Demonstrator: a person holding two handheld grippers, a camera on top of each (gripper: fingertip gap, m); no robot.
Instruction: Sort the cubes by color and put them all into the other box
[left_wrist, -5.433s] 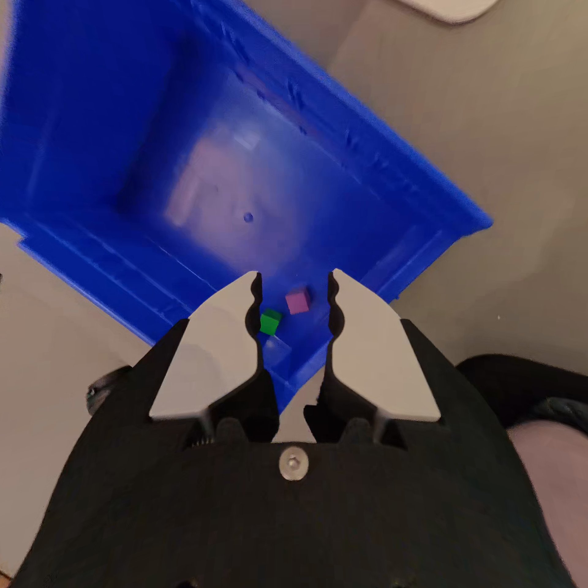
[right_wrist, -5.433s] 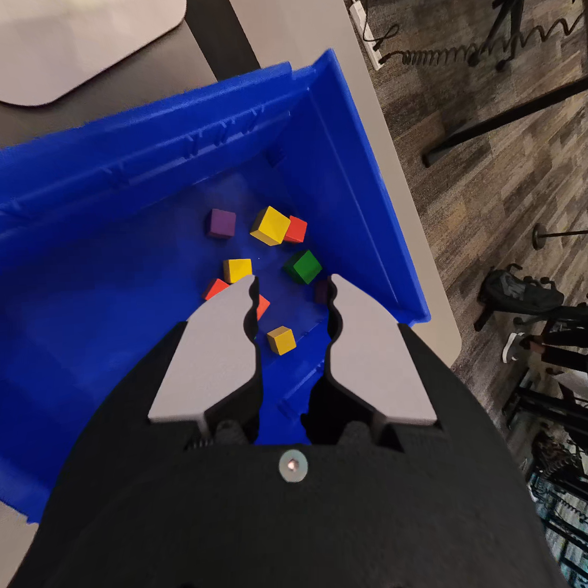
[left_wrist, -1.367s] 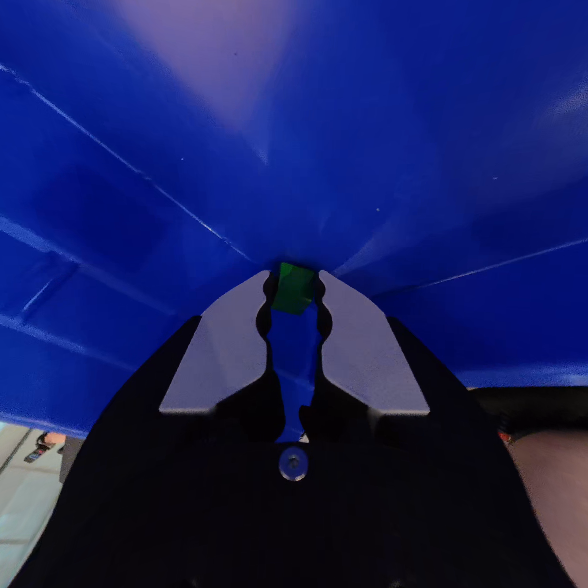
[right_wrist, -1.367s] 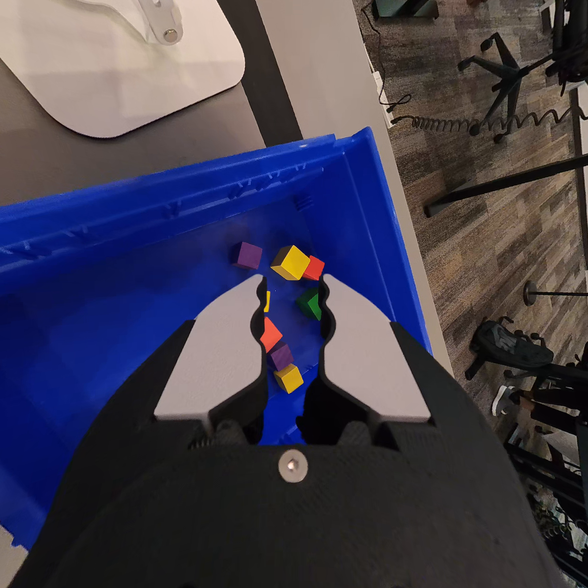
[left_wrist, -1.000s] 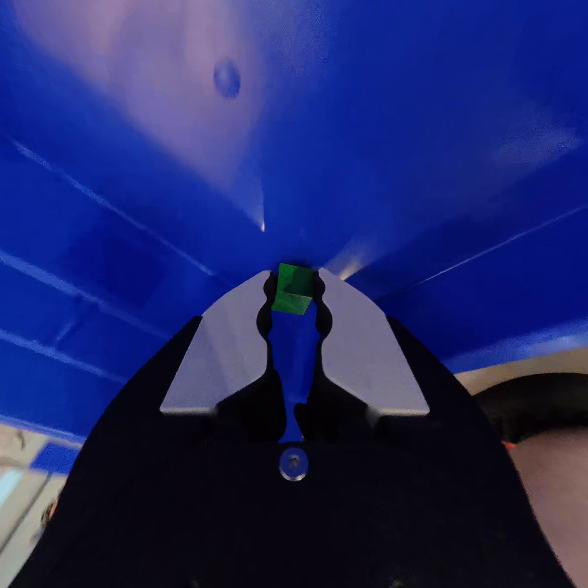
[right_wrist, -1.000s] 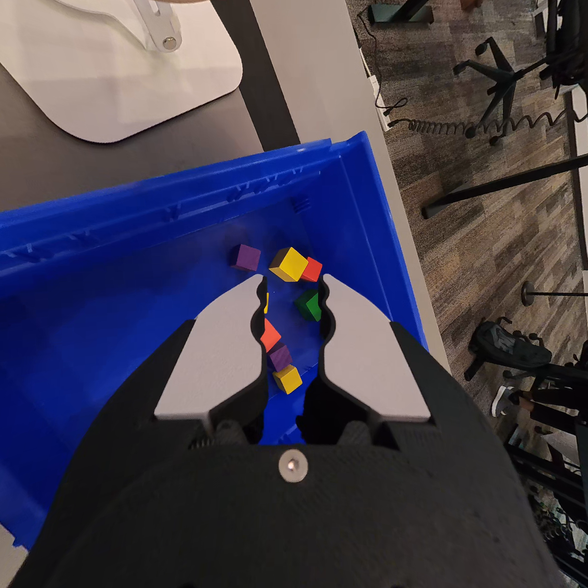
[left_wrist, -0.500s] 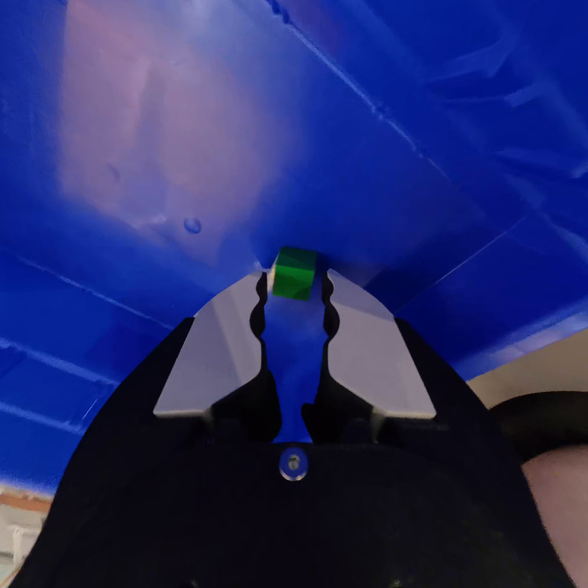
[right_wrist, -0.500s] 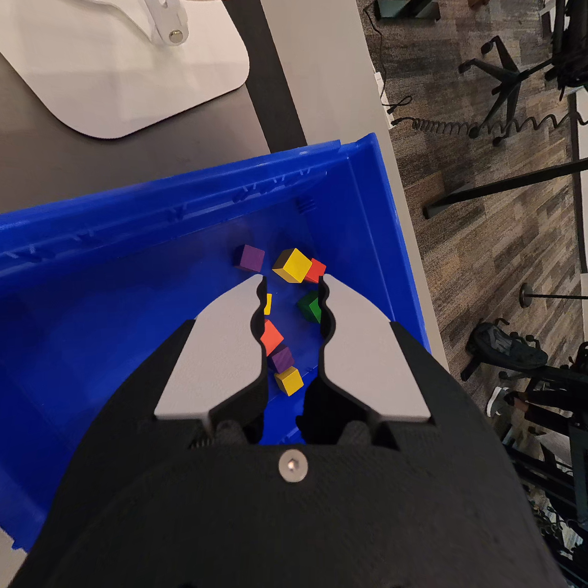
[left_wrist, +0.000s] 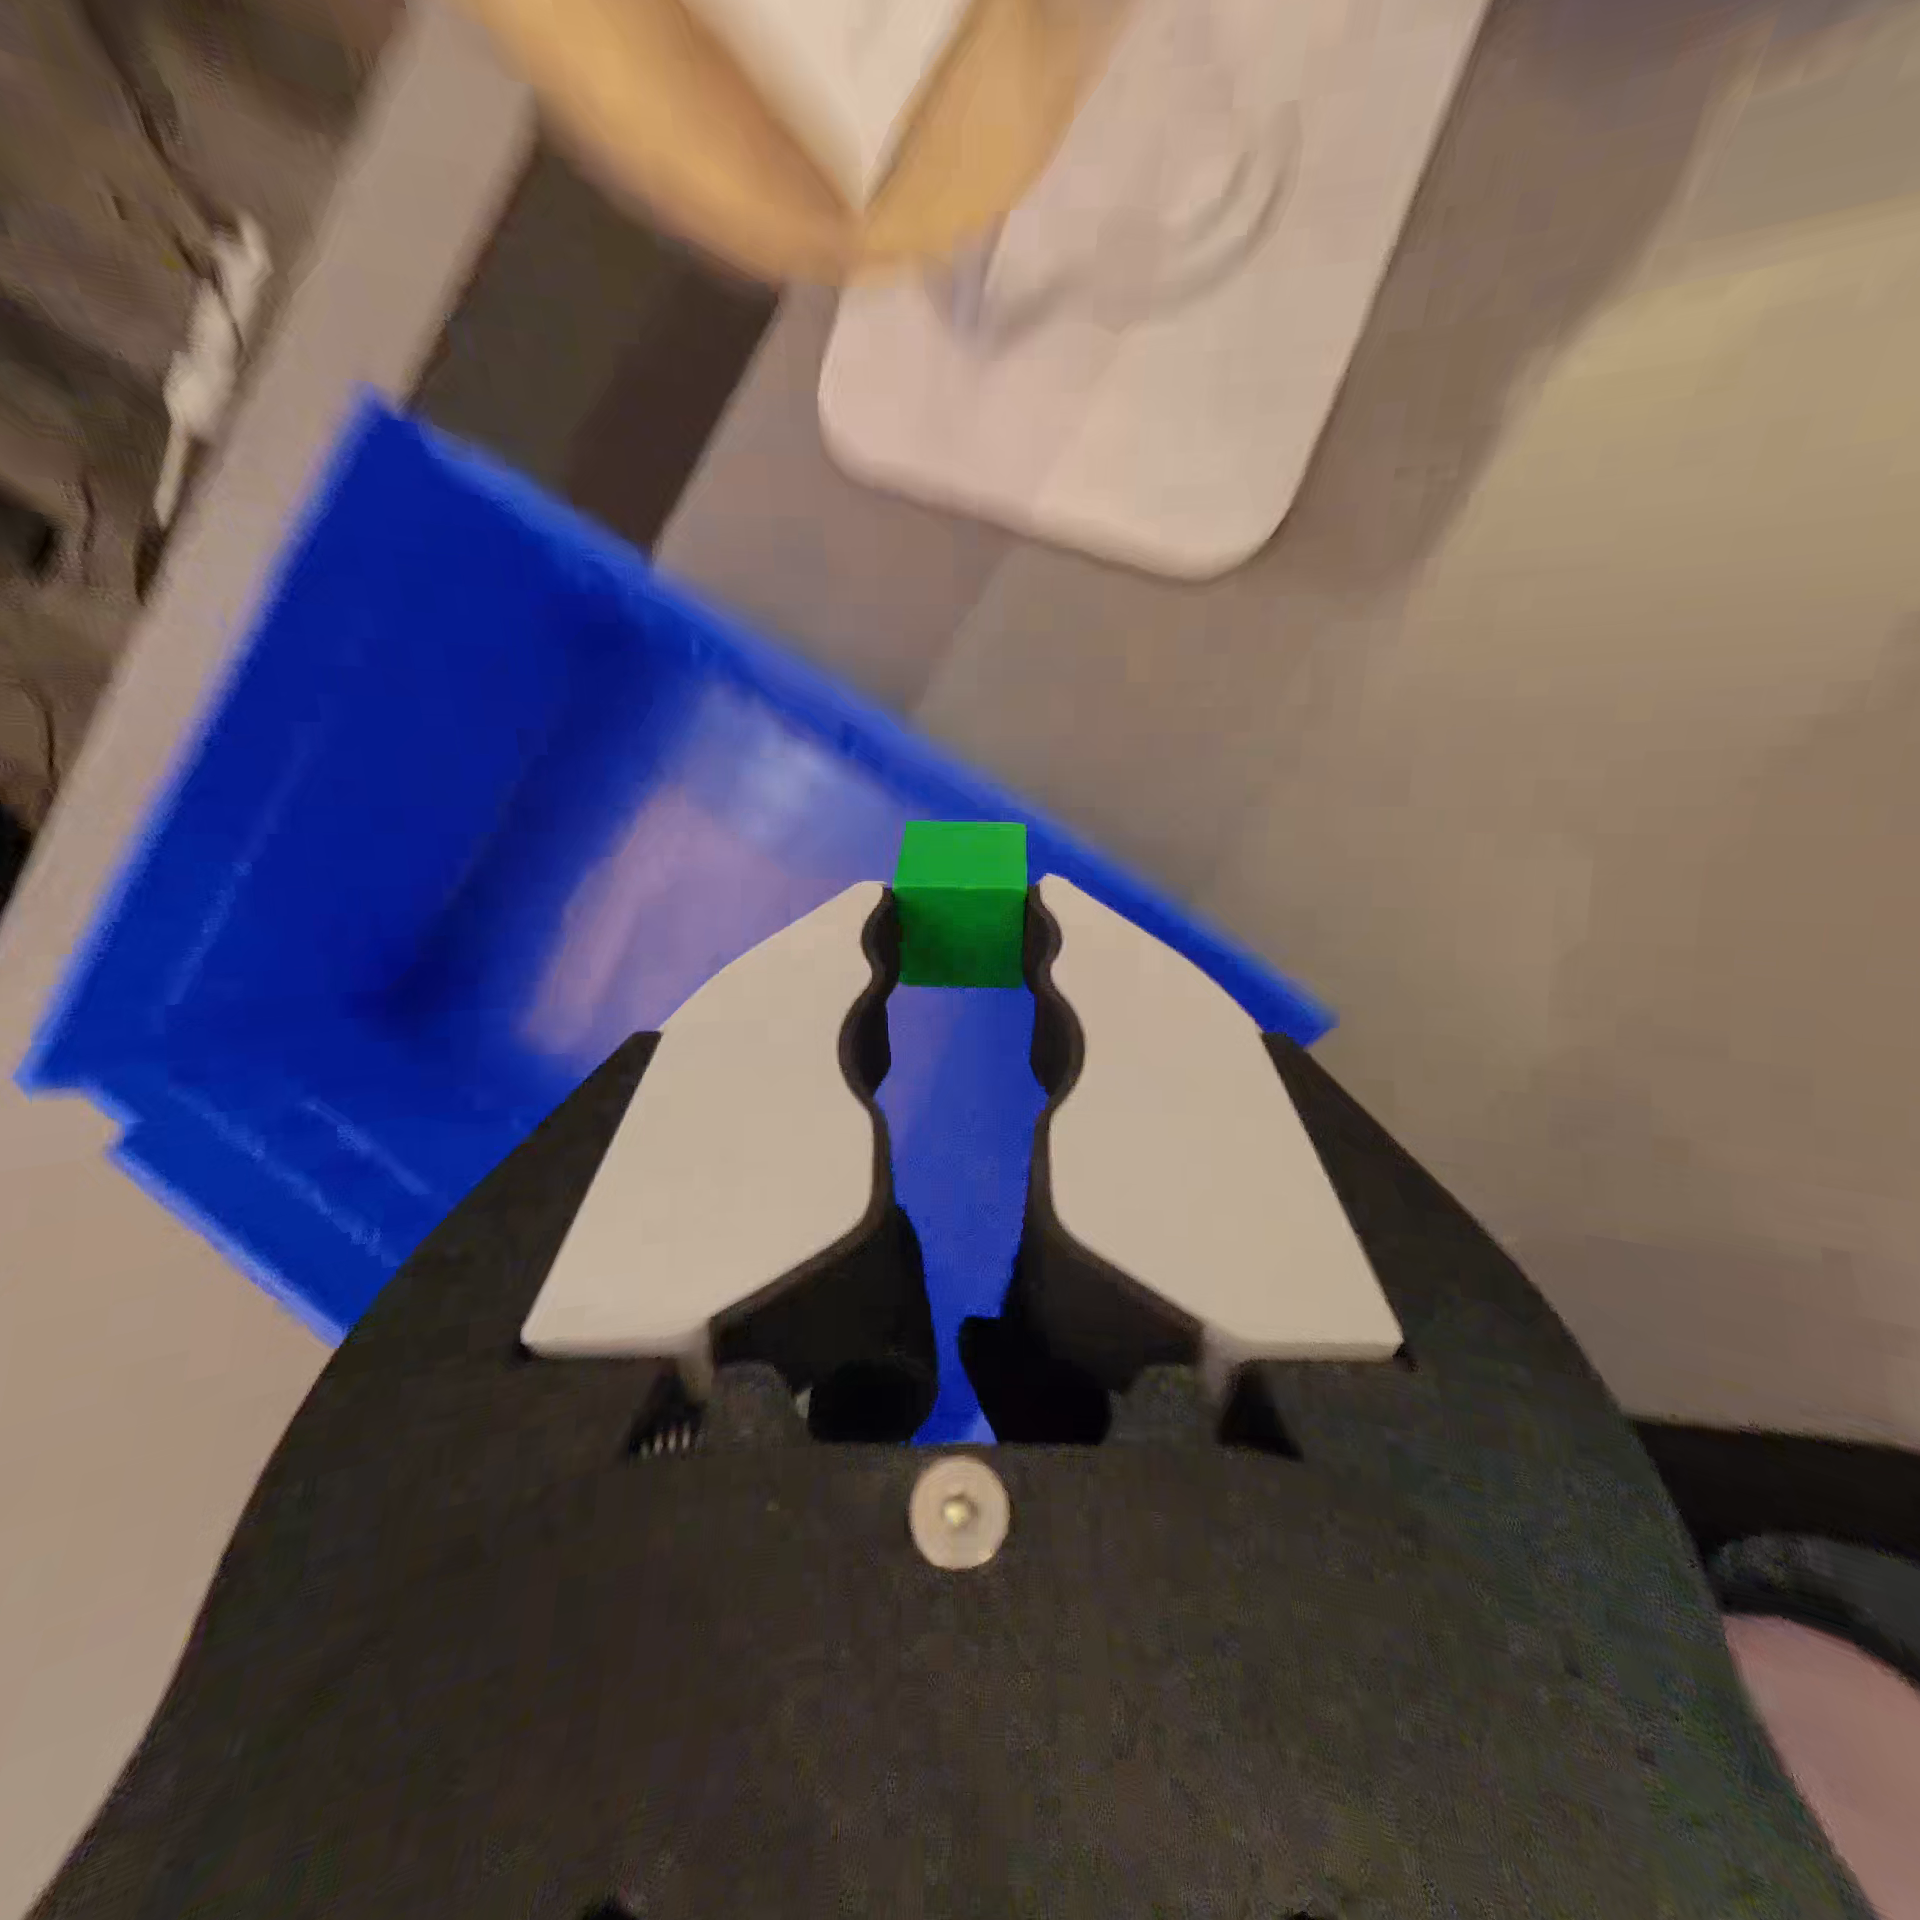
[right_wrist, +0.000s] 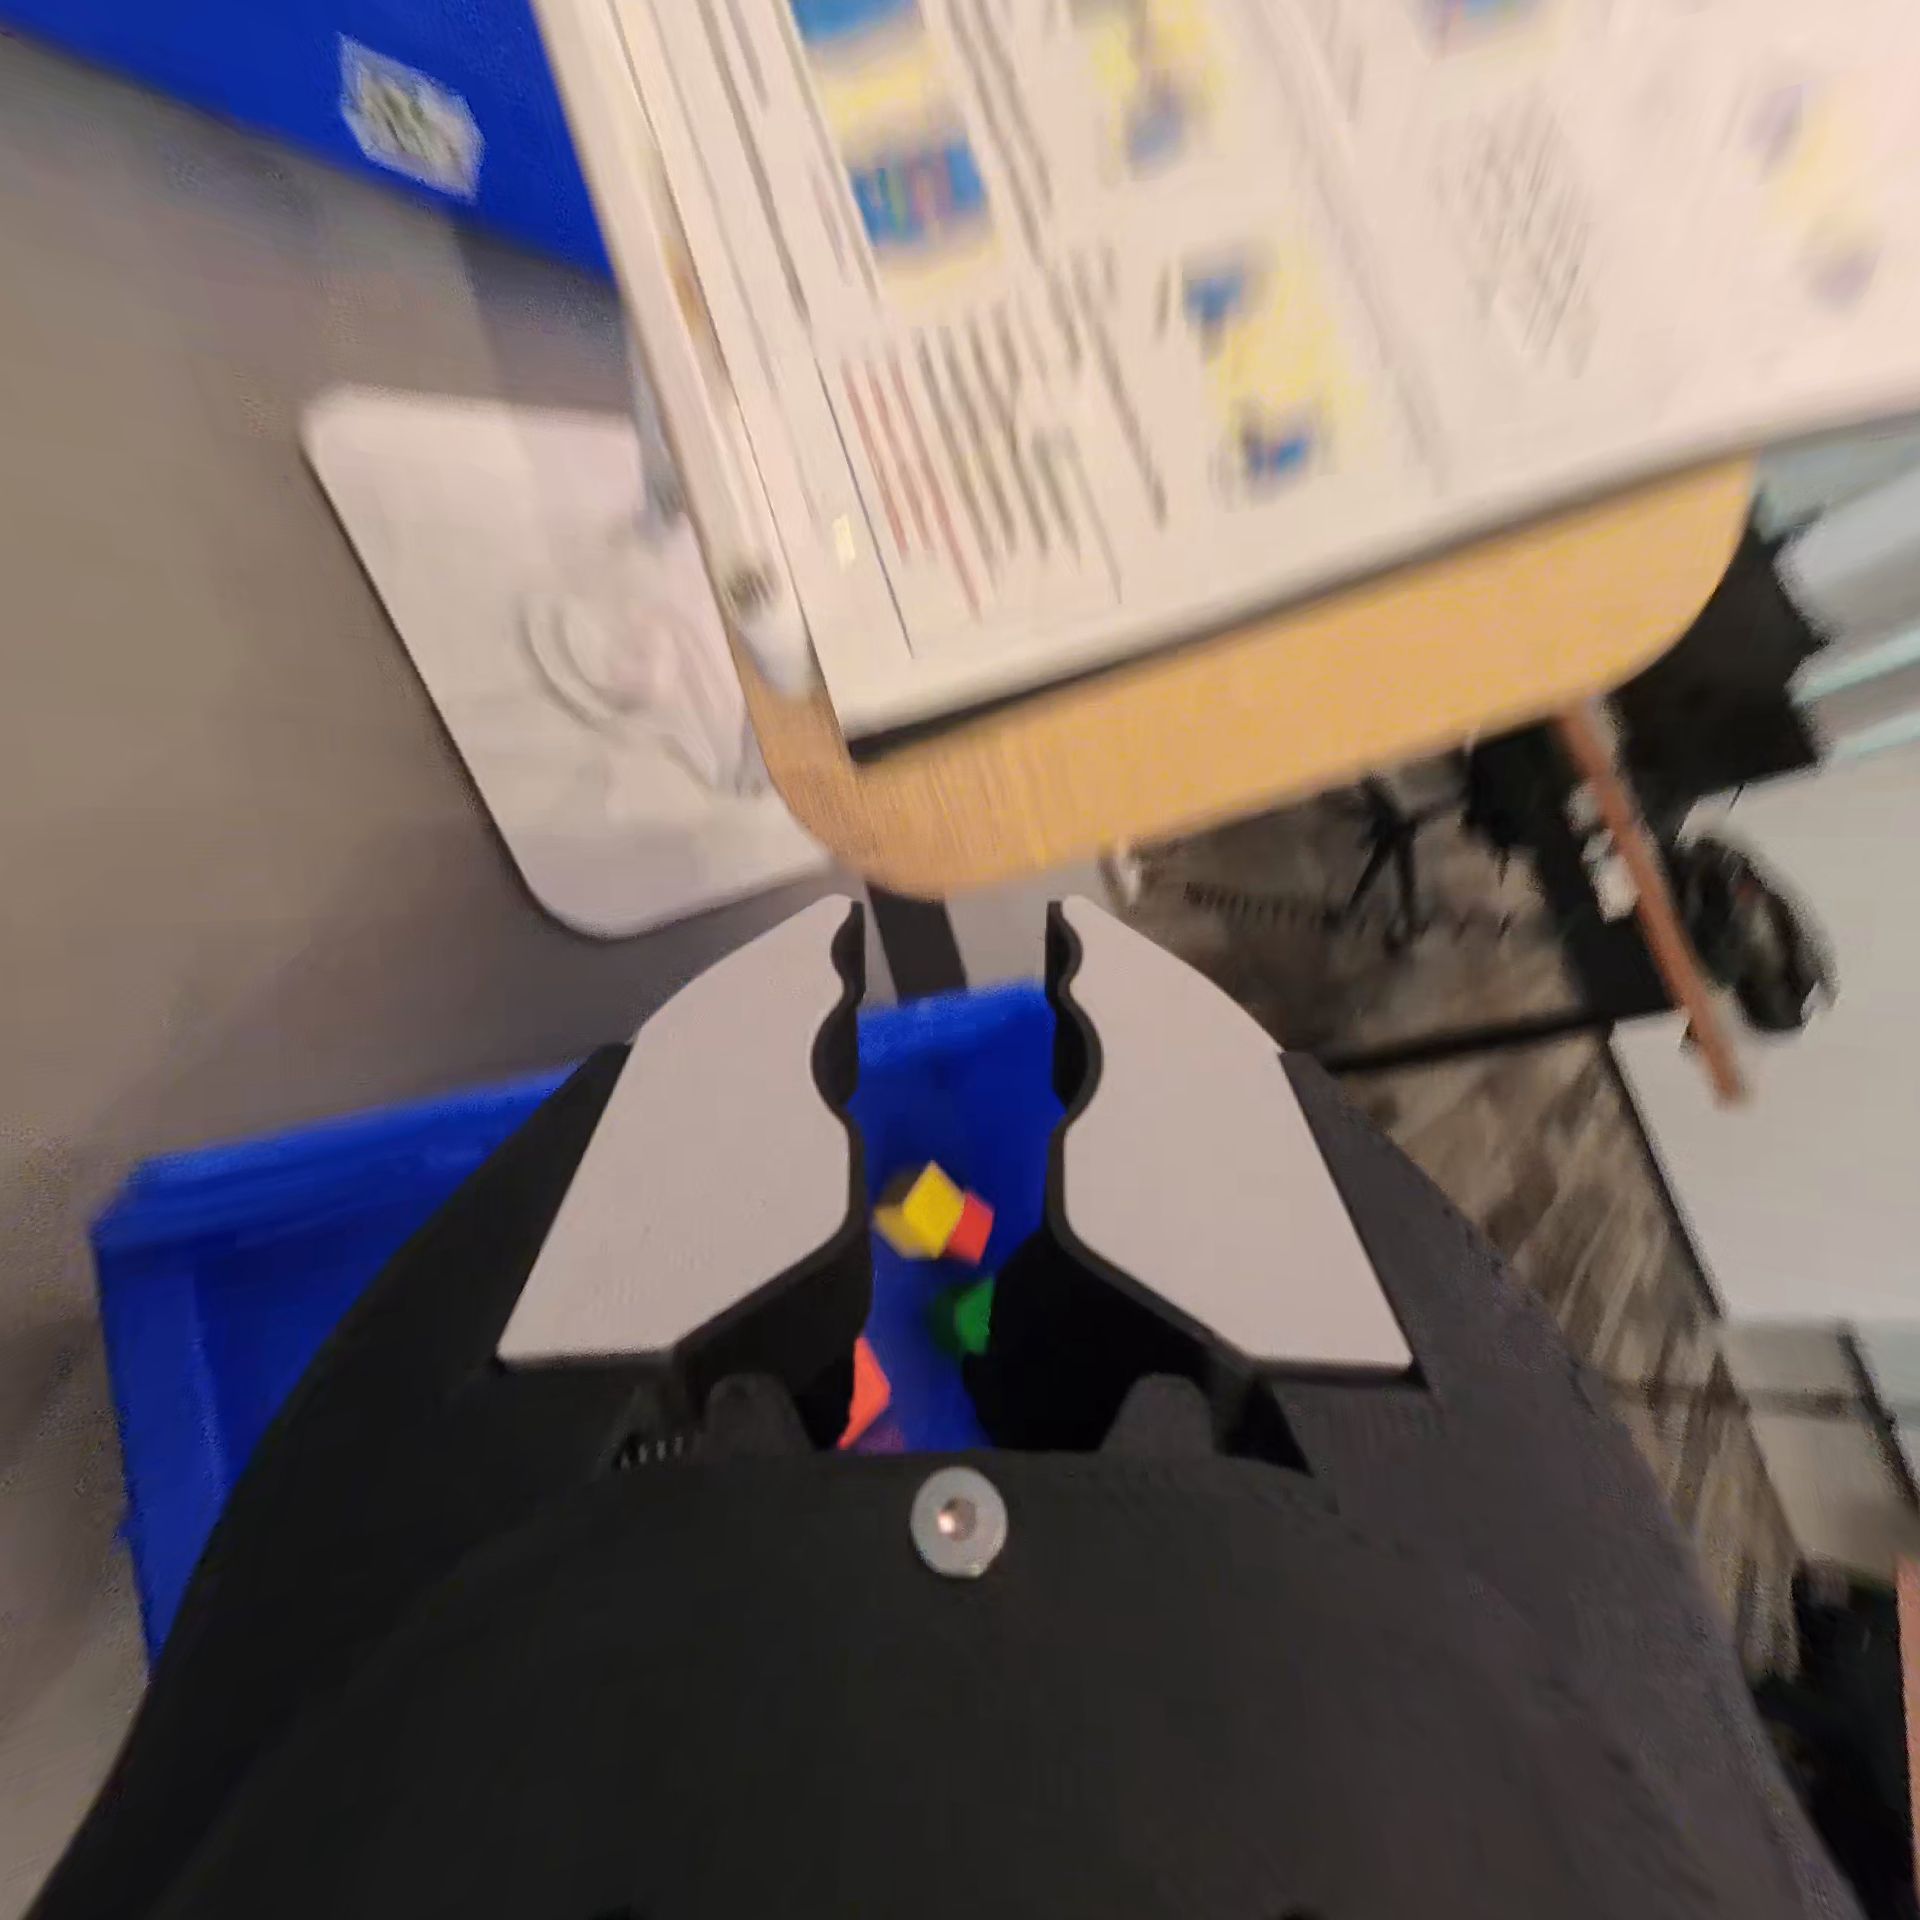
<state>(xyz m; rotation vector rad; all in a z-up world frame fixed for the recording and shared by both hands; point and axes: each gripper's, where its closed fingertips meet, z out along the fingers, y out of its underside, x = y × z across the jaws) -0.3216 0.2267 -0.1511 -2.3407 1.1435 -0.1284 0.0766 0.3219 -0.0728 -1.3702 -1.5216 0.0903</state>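
my left gripper (left_wrist: 961, 914) jaws pinch one green cube (left_wrist: 961, 902), both pads against its sides, above the far rim of a blue box (left_wrist: 416, 831) with open worktop (left_wrist: 1507, 831) beyond. my right gripper (right_wrist: 951, 925) jaws stand narrowly apart, bare, over the other blue box (right_wrist: 187, 1299). between them i count four cubes: yellow (right_wrist: 920, 1210), two red, green; the rest are hidden and blurred.

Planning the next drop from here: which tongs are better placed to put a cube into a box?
Left. The left tongs grip a green cube above a blue box. The right tongs are open, holding nothing.
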